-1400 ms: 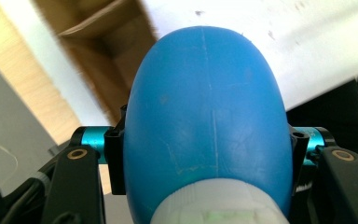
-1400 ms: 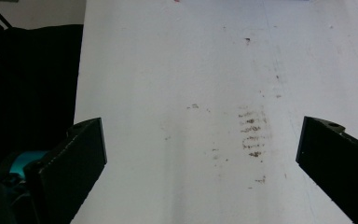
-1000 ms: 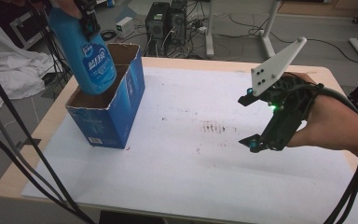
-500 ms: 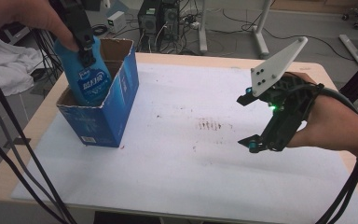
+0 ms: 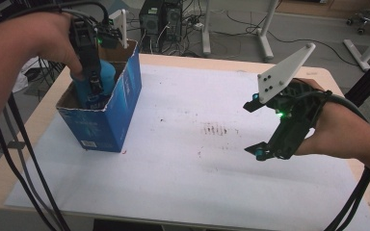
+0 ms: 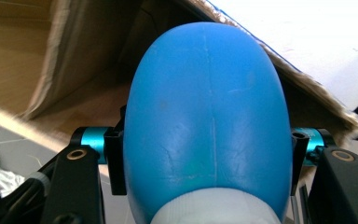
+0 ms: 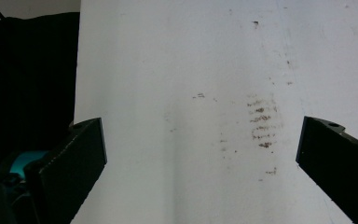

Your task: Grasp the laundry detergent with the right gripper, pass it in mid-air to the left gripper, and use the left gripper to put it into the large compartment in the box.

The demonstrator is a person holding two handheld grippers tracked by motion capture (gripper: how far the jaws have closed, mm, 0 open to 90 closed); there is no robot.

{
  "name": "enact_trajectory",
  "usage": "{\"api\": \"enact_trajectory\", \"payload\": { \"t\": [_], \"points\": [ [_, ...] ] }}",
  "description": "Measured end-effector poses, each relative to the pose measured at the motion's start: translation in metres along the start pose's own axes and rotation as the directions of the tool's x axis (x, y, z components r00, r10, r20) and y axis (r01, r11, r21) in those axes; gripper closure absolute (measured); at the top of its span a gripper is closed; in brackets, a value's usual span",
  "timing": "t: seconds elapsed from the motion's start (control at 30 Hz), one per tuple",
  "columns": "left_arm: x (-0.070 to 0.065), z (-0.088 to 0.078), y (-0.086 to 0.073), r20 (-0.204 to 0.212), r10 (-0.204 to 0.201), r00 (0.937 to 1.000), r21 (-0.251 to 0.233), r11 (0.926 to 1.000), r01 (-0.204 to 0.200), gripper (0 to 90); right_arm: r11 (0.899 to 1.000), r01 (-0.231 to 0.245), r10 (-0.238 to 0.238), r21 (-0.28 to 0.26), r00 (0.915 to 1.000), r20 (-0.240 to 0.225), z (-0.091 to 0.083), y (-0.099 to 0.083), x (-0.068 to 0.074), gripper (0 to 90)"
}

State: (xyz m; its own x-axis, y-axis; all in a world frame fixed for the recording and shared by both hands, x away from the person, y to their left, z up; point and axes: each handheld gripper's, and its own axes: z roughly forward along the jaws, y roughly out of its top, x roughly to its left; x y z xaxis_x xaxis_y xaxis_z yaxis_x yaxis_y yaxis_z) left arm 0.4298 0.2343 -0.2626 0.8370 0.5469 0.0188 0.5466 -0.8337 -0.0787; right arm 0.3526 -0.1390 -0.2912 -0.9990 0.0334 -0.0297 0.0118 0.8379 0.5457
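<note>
In the high view, the blue bottle (image 5: pixel 107 77) is being held inside the open cardboard box (image 5: pixel 107 118) at the far left of the tabletop (image 5: pixel 183 159), most of its body already being hidden below the box rim, so the lowering looks nearly done. It is being pinched near its upper part by the left tongs (image 5: pixel 92 79), which are being pointed downward so that the bottle is kept upright and can be fed straight between the box walls. The box is being left standing on the white sheet (image 5: pixel 173 183) near the table's left edge, its blue printed face being turned toward the person. Over on the right, the right tongs (image 5: pixel 253 130) are being held above the sheet, well apart from the box, their jaws being kept spread with nothing between them, probably so that they are out of the way and ready for whatever is wanted next. In the left gripper view, the bottle (image 6: pixel 205 116) is being squeezed from both sides by the black jaws, with the brown inside of the box (image 6: pixel 37 60) being seen beyond it, which suits a bottle being set down toward the bottom. In the right gripper view, the two jaws are being held wide over the bare, slightly smudged sheet (image 7: pixel 182 70), nothing being gripped.
</note>
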Motion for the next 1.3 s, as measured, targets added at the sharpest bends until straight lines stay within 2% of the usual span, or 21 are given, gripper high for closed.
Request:
{"api": "enact_trajectory", "payload": {
  "t": [0.17, 0.4, 0.43, 0.6, 0.73, 0.77, 0.83, 0.87, 1.03, 1.23, 1.3],
  "points": [
    [0.003, 0.018, -0.001, 0.028, 0.001, 0.9996, -0.004, 1.0, -0.001, 38.3, 1.0, 0.003, -0.003, 0.005, 1.0, -0.002, 0.002, 0.001, 0.001, 0.9],
    [0.004, 0.037, -0.003, 0.037, 0.004, 0.9993, 0.005, 1.0, -0.005, 38.2, 1.0, 0.003, -0.003, 0.014, 1.0, -0.008, 0.004, 0.003, 0.001, 0.9],
    [0.005, 0.037, -0.003, 0.04, -0.001, 0.9992, -0.013, 0.9999, 0.002, 38.2, 1.0, 0.003, -0.003, 0.014, 1.0, -0.007, 0.005, 0.003, 0.001, 0.9],
    [0.007, 0.037, -0.004, 0.05, -0.003, 0.9987, -0.024, 0.9997, 0.004, 38.0, 1.0, 0.004, -0.004, 0.017, 0.9999, -0.015, 0.007, 0.004, 0.001, 0.9],
    [0.008, 0.033, -0.004, 0.041, -0.007, 0.9991, -0.046, 0.9989, 0.009, 37.1, 1.0, 0.005, -0.005, 0.015, 0.9999, -0.015, 0.008, 0.004, 0.001, 0.9],
    [0.008, 0.028, -0.006, 0.042, -0.007, 0.9991, -0.072, 0.9973, 0.01, 34.2, 1.0, 0.005, -0.005, 0.017, 0.9998, -0.017, 0.009, 0.004, 0.001, 0.9],
    [0.008, 0.025, -0.007, 0.046, -0.004, 0.9989, -0.086, 0.9963, 0.008, 31.8, 1.0, 0.008, -0.007, 0.022, 0.9998, -0.017, 0.01, 0.004, 0.001, 0.9],
    [0.007, 0.02, -0.008, 0.031, 0.0, 0.9995, -0.09, 0.9959, 0.003, 29.8, 1.0, 0.005, -0.005, 0.023, 0.9999, -0.016, 0.01, 0.004, 0.001, 0.9],
    [0.006, 0.008, -0.011, 0.009, -0.004, 0.9999, -0.093, 0.9956, 0.004, 23.8, 1.0, 0.001, -0.001, 0.021, 0.9999, -0.016, 0.01, 0.003, -0.001, 0.9],
    [0.001, -0.011, -0.011, -0.016, -0.005, 0.9999, -0.09, 0.996, 0.004, 21.1, 1.0, -0.002, 0.003, 0.024, 0.9997, -0.024, 0.007, 0.001, -0.002, 0.9],
    [-0.001, -0.018, -0.011, -0.005, -0.005, 1.0, -0.094, 0.9955, 0.004, 20.4, 0.999, -0.005, 0.005, 0.032, 0.9996, -0.026, 0.006, 0.0, -0.004, 0.9]
  ]
}}
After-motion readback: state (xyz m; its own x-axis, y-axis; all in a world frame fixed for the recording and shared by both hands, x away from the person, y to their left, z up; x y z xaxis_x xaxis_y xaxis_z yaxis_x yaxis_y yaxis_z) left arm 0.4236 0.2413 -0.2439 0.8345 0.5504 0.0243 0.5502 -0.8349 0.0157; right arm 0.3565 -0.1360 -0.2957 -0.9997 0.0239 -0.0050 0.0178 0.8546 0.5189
